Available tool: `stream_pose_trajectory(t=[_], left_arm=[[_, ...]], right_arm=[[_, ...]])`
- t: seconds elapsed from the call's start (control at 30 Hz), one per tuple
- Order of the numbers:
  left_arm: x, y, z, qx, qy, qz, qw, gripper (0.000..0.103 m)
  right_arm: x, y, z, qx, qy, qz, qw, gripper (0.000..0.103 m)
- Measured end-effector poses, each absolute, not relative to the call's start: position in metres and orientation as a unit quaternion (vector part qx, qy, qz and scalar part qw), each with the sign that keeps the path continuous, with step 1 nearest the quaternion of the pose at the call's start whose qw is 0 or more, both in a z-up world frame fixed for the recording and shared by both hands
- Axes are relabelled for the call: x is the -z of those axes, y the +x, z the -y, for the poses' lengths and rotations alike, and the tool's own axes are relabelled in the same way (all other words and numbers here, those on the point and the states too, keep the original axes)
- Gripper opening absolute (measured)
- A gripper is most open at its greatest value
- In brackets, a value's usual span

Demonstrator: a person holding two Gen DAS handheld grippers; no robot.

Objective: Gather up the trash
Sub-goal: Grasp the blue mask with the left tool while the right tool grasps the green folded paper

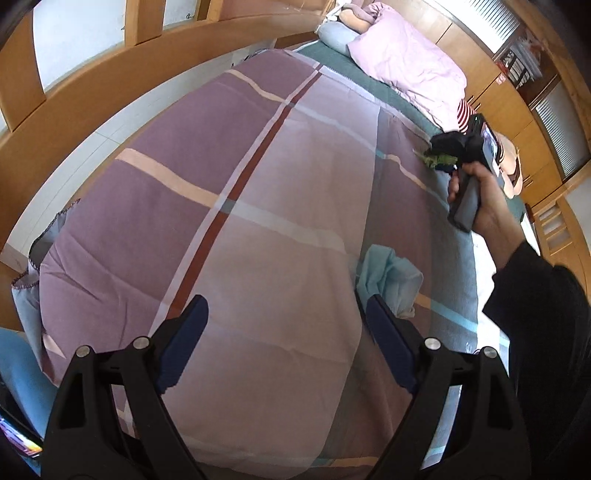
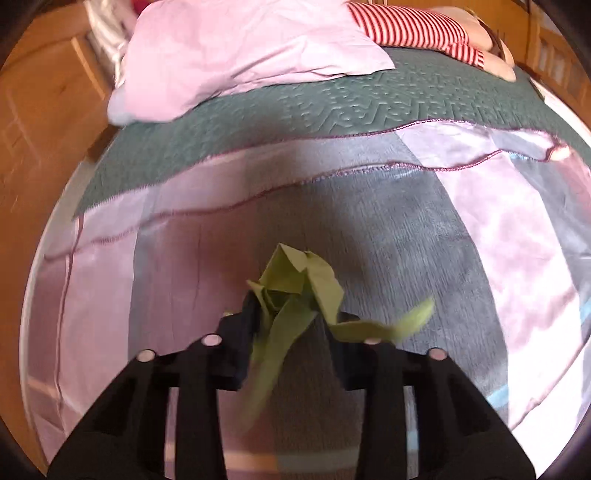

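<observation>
A bed (image 1: 332,92) fills both views, covered by a plaid quilt (image 1: 258,221) in mauve, pale pink and grey-blue, with a green quilted sheet (image 2: 295,122) showing past the quilt's stitched edge. Beyond the right gripper (image 2: 291,321), at the far end of the bed, lies a pink pillow (image 2: 240,51), with red-and-white striped cloth (image 2: 413,29) beside it. A wooden bed frame (image 1: 110,85) curves off to the left of the left gripper (image 1: 286,325).

The left gripper hangs above the quilt, its jaws spread wide with nothing between them. A crumpled light-blue piece of trash (image 1: 388,277) lies on the quilt just beyond its right finger.

The right gripper, held in a hand (image 1: 480,192) with a dark sleeve (image 1: 543,314), is narrowed on a crumpled green paper (image 2: 295,291), whose loose ends trail out blurred.
</observation>
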State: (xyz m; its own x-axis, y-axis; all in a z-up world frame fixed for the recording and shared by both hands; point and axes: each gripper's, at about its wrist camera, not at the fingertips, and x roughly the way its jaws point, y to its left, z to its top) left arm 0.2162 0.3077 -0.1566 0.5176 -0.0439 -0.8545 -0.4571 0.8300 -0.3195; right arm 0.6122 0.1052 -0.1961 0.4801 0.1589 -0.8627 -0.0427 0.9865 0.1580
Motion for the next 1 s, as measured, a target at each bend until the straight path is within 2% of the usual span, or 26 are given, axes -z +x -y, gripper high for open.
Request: stream_pose_trajectory(t=[0.13,0.33,0.5,0.53,0.6,0.67,0.7,0.73,1.0], left_arm=[[0.153,0.224,-0.296,-0.099,-0.26,-0.458,0.845,0.085],[0.17,0.272,-0.247,-0.027,-0.183,-0.476,0.86,0.085],[0.195,0.296,-0.221,-0.007,-0.151,-0.49,0.858,0.083],[0.2,0.301,-0.217,-0.006,-0.143,-0.493,0.858,0.069],[0.21,0.307,-0.211,-0.006,-0.124,-0.501,0.856,0.047],[0.211,0.306,-0.205,-0.018,-0.093,-0.494,0.864,0.038],[0.21,0.305,-0.202,-0.018,-0.087,-0.493,0.866,0.027],[0.207,0.304,-0.201,-0.016,-0.086,-0.49,0.867,0.02],[0.142,0.258,-0.183,-0.037,-0.048,-0.417,0.907,0.016]], right_arm=[[0.172,0.568,-0.106,-0.096,0.032,-0.505,0.857,0.032],[0.123,0.475,-0.079,-0.161,-0.027,-0.496,0.853,0.032],[0.113,0.382,-0.044,-0.189,-0.09,-0.518,0.829,0.032],[0.114,0.363,-0.034,-0.188,-0.102,-0.522,0.826,0.032],[0.114,0.33,-0.016,-0.186,-0.113,-0.524,0.823,0.032],[0.11,0.307,0.001,-0.18,-0.114,-0.521,0.827,0.032],[0.106,0.292,0.014,-0.172,-0.11,-0.514,0.833,0.032],[0.102,0.282,0.023,-0.167,-0.106,-0.508,0.839,0.032],[0.06,0.212,0.096,-0.12,-0.048,-0.454,0.881,0.032]])
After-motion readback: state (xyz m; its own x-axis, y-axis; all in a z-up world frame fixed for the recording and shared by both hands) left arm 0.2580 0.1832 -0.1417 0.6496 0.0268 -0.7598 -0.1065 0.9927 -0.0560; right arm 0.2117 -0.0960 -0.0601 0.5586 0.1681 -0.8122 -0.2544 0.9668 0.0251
